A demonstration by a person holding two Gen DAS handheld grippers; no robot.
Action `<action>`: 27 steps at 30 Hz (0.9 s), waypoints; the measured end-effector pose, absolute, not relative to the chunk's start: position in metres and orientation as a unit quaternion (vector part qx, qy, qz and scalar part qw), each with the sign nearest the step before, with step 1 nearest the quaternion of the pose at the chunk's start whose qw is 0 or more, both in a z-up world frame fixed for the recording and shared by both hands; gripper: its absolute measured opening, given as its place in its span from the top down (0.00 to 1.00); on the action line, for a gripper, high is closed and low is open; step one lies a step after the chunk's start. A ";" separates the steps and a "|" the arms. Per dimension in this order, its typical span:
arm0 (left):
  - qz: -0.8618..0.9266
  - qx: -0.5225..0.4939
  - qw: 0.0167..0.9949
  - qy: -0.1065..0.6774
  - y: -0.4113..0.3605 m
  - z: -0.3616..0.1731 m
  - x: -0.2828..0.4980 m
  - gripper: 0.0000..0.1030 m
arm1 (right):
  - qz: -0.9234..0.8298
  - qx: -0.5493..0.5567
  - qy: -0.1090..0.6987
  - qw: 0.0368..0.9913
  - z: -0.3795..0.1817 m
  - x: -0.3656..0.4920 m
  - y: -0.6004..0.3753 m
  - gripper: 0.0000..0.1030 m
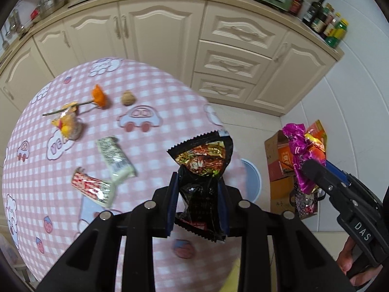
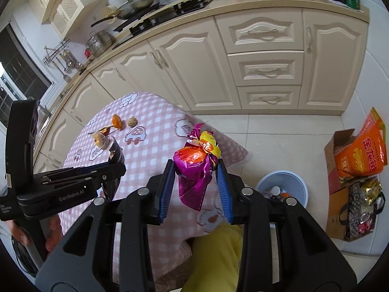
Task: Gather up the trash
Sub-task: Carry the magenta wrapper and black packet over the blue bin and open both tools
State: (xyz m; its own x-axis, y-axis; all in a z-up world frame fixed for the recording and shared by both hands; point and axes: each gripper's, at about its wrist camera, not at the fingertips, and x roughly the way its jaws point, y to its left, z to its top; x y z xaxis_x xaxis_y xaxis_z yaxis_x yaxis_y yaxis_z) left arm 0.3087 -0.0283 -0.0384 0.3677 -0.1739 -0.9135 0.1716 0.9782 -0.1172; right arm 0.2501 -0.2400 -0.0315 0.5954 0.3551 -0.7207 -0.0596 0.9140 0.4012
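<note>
At frame centre, the left hand-held gripper [image 1: 198,202] pinches a crumpled black foil snack wrapper [image 1: 203,170] above the pink checked worktop [image 1: 155,92]; the right hand-held gripper [image 2: 195,185] pinches a crumpled magenta foil wrapper [image 2: 194,170], with the pale blue bin [image 2: 295,182] lower right.

Round surface [image 1: 150,92] covered by a pink-and-white checked cloth printed with cars, clouds and strawberries. Lying on it: an orange flower [image 1: 99,96] on a thin stem, a walnut [image 1: 128,98] just beside the bloom, a yellow snack packet [image 1: 66,123] across the stem's other end, a white-and-green wrapper [image 1: 115,157] nearer the middle, and a red-and-white wrapper [image 1: 93,187] touching it. On the tiled floor [image 2: 279,141] beside the surface: a light blue bin [image 2: 283,189], a cardboard box [image 2: 336,189] and an orange bag [image 2: 362,155].
</note>
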 end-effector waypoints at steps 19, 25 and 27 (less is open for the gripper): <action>-0.193 0.060 0.797 0.569 -0.175 -0.063 0.292 0.72 | 0.039 0.222 0.431 0.874 -0.059 0.209 -0.358 0.66; -0.214 0.086 0.774 0.589 -0.226 -0.089 0.296 0.72 | 0.006 0.243 0.445 0.862 -0.083 0.205 -0.397 0.66; -0.218 0.093 0.766 0.597 -0.240 -0.100 0.298 0.72 | -0.003 0.249 0.451 0.857 -0.092 0.205 -0.407 0.66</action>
